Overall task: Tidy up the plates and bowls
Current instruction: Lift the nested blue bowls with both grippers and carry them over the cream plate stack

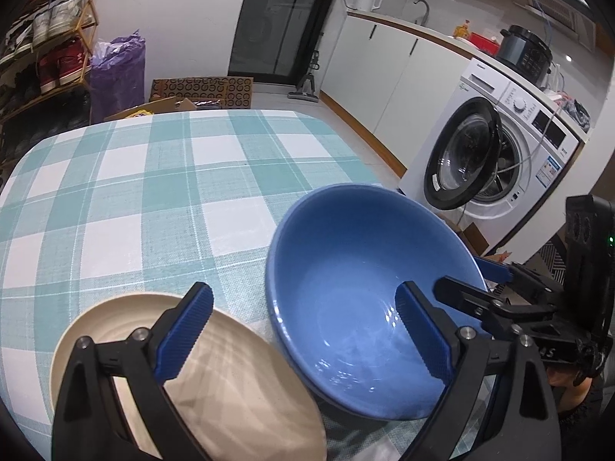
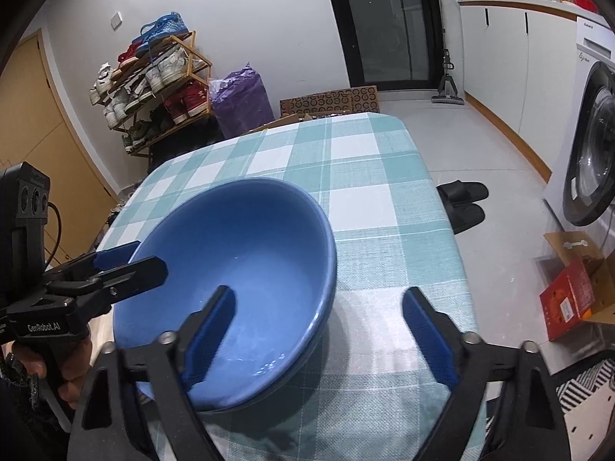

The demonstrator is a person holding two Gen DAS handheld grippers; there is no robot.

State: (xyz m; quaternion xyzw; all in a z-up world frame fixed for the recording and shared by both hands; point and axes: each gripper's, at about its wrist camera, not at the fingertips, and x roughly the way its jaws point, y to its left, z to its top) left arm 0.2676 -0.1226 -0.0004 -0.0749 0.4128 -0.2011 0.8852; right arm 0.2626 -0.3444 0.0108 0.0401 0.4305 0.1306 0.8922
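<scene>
A large blue bowl point(image 1: 346, 269) point(image 2: 238, 253) stands on the teal checked tablecloth point(image 1: 153, 192) point(image 2: 365, 176), near the table's front edge. To its left lies a cream plate point(image 1: 238, 384), close beside it. My left gripper point(image 1: 303, 294) point(image 2: 148, 255) is wide open. It straddles the bowl's left rim, with one finger inside the bowl and the other over the plate. My right gripper point(image 2: 319, 296) point(image 1: 461, 271) also stands open, astride the bowl's right rim: its left finger is inside, its right finger over the cloth. Neither gripper's pads press on the bowl.
A washing machine point(image 1: 499, 153) with its door open stands to the right. Black slippers point(image 2: 465, 203) and a red box point(image 2: 565, 303) lie on the floor by the table. A shoe rack point(image 2: 153, 84) and a purple bag point(image 2: 240, 96) stand behind the table's far edge.
</scene>
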